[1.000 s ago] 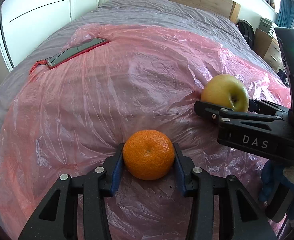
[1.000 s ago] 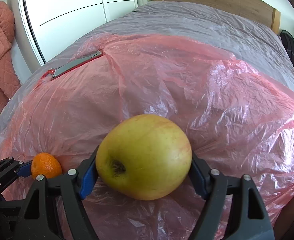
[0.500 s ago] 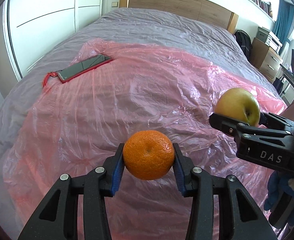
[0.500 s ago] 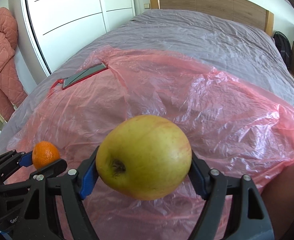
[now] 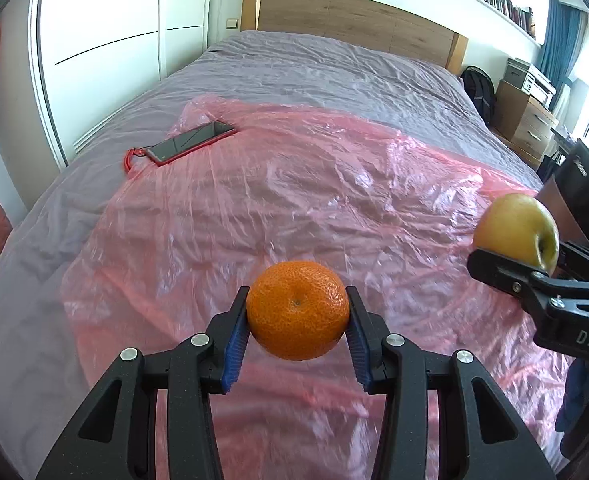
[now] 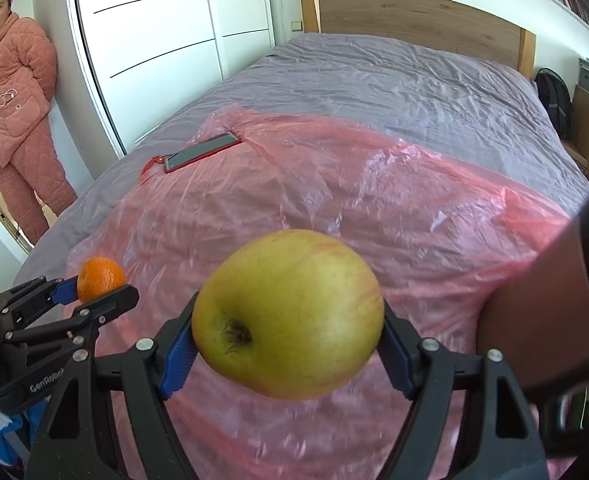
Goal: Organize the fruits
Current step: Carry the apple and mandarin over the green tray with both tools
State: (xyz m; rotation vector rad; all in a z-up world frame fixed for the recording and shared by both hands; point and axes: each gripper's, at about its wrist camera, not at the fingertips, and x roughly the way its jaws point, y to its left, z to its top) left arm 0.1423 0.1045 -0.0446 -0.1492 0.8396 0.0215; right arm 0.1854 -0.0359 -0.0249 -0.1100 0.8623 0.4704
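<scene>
As seen from the left wrist: left gripper (image 5: 298, 312) angled downward, pinching mandarin (image 5: 298, 310) clear above pink plastic sheet (image 5: 294, 200). From the right wrist: right gripper (image 6: 288, 334) angled downward, clamping apple (image 6: 288, 314) above sheet; phone (image 6: 202, 151) at sheet's far edge.

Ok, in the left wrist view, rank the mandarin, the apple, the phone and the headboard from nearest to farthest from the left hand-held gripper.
1. Mandarin, clamped in the left hand-held gripper.
2. Apple, off to the right.
3. Phone, farther back on the left, on the pink plastic sheet.
4. Headboard, at the bed's far end.
</scene>
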